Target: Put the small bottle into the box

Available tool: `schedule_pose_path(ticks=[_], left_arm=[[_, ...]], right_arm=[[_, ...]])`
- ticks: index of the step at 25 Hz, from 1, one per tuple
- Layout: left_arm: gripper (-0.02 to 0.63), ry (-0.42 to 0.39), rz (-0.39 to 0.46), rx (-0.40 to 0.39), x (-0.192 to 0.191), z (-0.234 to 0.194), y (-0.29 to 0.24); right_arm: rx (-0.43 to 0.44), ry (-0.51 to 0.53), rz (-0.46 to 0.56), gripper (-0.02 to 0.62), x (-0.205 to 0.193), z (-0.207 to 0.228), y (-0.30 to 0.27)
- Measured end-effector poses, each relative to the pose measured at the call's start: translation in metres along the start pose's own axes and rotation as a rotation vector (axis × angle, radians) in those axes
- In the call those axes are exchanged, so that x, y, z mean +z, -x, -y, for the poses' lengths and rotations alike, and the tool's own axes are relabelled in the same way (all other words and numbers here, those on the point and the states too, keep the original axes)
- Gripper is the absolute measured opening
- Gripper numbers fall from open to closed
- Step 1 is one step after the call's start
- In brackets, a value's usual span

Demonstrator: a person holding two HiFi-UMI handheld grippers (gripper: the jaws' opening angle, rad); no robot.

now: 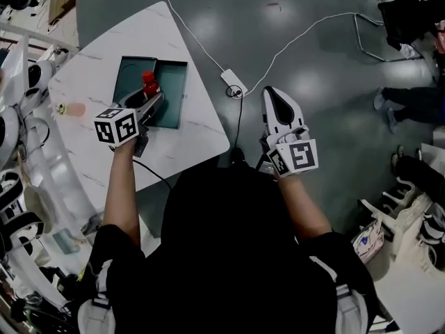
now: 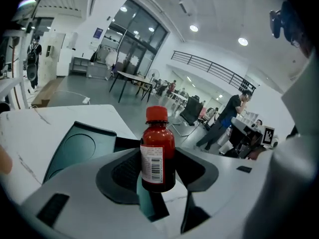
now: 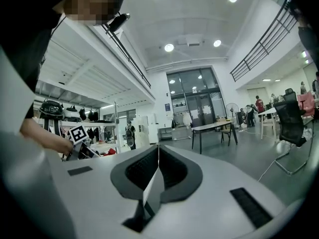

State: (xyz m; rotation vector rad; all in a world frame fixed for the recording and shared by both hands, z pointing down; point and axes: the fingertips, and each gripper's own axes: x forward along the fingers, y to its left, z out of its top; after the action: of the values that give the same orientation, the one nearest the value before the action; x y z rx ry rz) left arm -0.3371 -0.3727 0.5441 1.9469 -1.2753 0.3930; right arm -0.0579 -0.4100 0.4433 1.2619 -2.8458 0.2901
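Small bottle [image 2: 157,151], dark red with a red cap and a white barcode label, stands upright between the two jaws of the left gripper [image 1: 154,96], which press against its sides near the base. In the head view the small bottle [image 1: 148,82] shows at the far tip of that gripper, over the teal box [image 1: 174,111]. The box lies open on the white marble table [image 1: 188,139], left of the person. In the left gripper view a strip of teal shows straight below the bottle's base, and the box [image 2: 75,148], with a round recess in its floor, spreads out to the left behind the jaws. Whether the bottle touches the box floor or hangs just above it cannot be told. The left gripper's marker cube [image 1: 116,126] sits at its near end, over the table's near part.

The right gripper [image 1: 276,97] is well apart from the box, out to the right beyond the table's edge and above the grey floor [image 1: 320,54]. Its jaws are pressed together with nothing between them, as the right gripper view shows [image 3: 158,156].

A white cable [image 1: 198,44] runs across the floor to a small white adapter [image 1: 234,82] just beyond the table's right corner. A small pinkish object [image 1: 71,108] lies on the table to the left of the box.
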Motion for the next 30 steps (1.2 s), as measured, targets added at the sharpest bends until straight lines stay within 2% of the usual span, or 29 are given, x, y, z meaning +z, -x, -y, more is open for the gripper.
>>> schedule_pose_path(ticks=[10, 12, 17, 30], left_arm=[[0.227, -0.034, -0.269, -0.021, -0.017, -0.029, -0.064], [0.227, -0.019, -0.308, -0.030, -0.022, -0.031, -0.072], [0.226, -0.011, -0.395, -0.023, -0.034, -0.036, -0.089], [0.227, 0.035, -0.541, 0.041, -0.059, -0.046, -0.111]], right_arm=[[-0.083, -0.022, -0.048, 0.034, -0.014, 0.009, -0.006], [-0.093, -0.023, -0.054, 0.032, -0.015, 0.010, -0.005], [-0.125, -0.038, -0.065, 0.032, -0.019, 0.016, 0.002], [-0.155, -0.053, -0.062, 0.032, -0.020, 0.023, 0.016]])
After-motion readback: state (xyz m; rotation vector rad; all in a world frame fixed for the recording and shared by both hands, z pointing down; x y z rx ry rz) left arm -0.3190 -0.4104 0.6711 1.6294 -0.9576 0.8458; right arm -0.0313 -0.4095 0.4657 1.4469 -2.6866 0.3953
